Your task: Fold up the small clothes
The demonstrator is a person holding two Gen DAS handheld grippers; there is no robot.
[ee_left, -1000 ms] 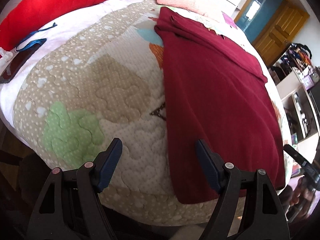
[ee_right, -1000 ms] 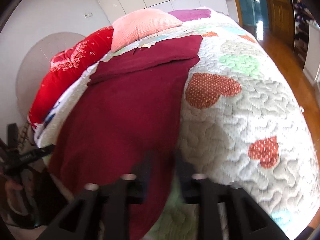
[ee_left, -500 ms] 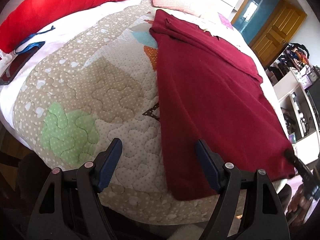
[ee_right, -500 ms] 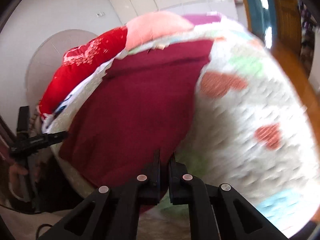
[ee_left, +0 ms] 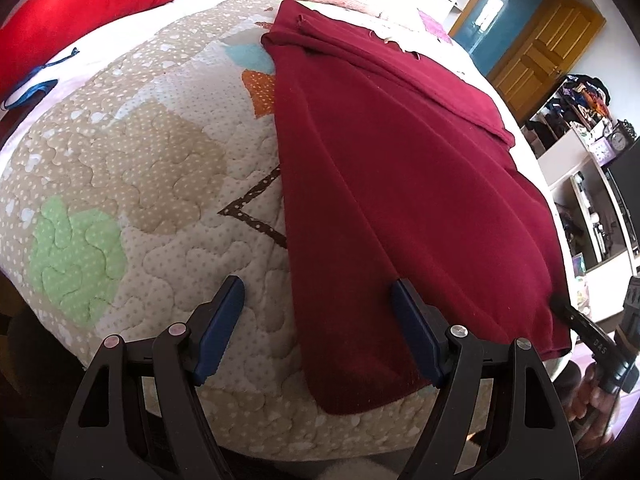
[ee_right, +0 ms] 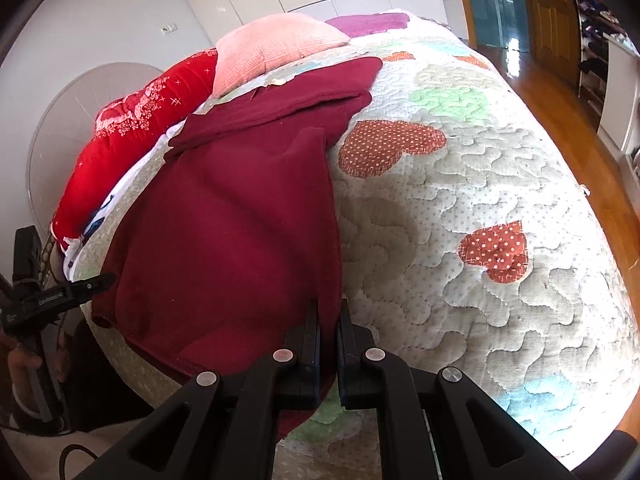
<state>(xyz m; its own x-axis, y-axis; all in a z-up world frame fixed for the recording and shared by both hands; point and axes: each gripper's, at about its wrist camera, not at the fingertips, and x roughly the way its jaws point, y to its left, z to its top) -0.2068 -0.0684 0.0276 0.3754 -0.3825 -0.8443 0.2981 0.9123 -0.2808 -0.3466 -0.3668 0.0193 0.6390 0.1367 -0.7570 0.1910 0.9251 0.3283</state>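
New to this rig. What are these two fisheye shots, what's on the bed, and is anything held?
No robot here: a person holds a two-finger clamp gripper in each hand, with a fisheye camera on each looking forward along its fingers.

The left wrist view shows the left gripper with blue pads, open, straddling the near left edge of a maroon garment without pinching it.

The right wrist view shows the right gripper shut on the garment's near right corner; cloth runs between its fingers. Its tip also shows at the right edge of the left view.

The garment lies spread on a quilted bedspread with heart patches. A red pillow and a pink pillow lie at the far end.
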